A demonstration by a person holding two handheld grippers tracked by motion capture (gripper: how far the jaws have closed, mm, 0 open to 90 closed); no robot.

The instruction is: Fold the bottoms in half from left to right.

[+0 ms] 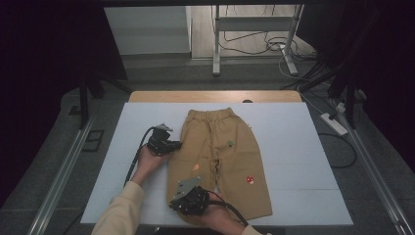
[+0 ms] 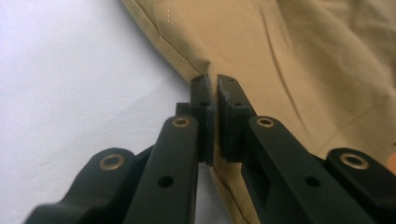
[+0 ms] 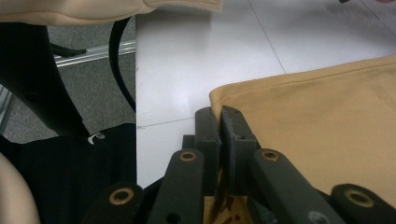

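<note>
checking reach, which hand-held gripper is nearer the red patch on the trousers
Right. The right hand-held gripper pinches the hem of the other leg, just across from the red patch. The left hand-held gripper grips the trousers' outer edge, higher up.

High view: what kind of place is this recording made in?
Probably a lab or studio set up for recording. A white board covers a wooden table, tan trousers lie flat on it, metal rails flank it, and loose cables and a power strip lie on the grey floor.
</note>
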